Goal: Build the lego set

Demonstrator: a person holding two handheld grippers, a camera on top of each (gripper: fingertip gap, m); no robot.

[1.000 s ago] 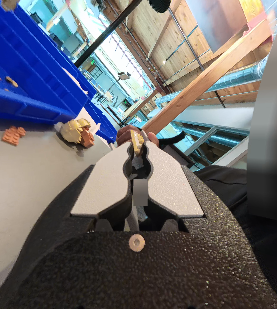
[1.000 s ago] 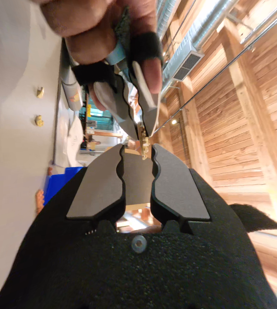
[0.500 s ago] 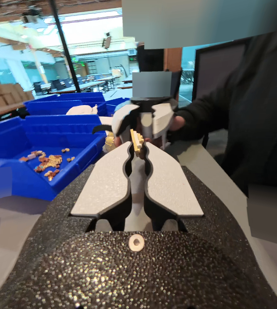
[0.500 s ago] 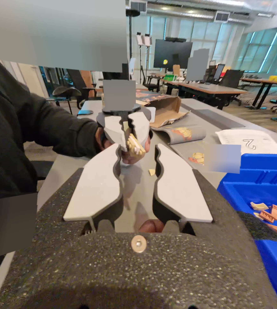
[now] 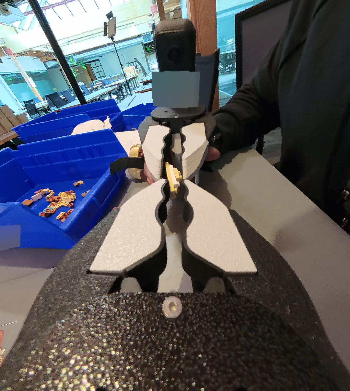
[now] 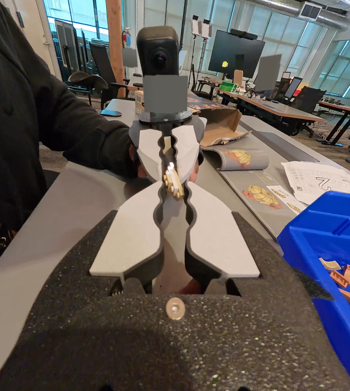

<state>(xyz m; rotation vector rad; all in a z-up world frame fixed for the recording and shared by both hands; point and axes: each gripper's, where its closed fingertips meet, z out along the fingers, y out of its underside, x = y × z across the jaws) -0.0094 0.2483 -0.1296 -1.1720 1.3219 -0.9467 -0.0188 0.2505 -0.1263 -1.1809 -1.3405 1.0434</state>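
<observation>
A small tan and white lego assembly [image 5: 173,182] is held in the air above the grey table [image 5: 265,201]. My left gripper [image 5: 174,183] is shut on its near end. My right gripper [image 5: 172,176] faces it head-on from the far side, its fingertips closed round the other end of the assembly. In the right wrist view the assembly [image 6: 173,188] sits between my right gripper's [image 6: 173,187] tips, and the left gripper [image 6: 171,179] grips it from behind. The two pairs of tips almost touch. Gloved hands hold both grippers.
A blue bin [image 5: 64,160] with loose brown and tan bricks [image 5: 57,201] stands left, also seen in the right wrist view [image 6: 328,222]. A tan rounded build [image 5: 135,150] is behind. An open instruction booklet [image 6: 254,190], a paper sheet [image 6: 318,179] and a cardboard box [image 6: 218,127] lie beyond. The tips of both grippers are at nearly the same place.
Both grippers swung from pointing at the ceiling to level over the table. The right gripper moved in and narrowed its fingers round the assembly that the left keeps holding.
</observation>
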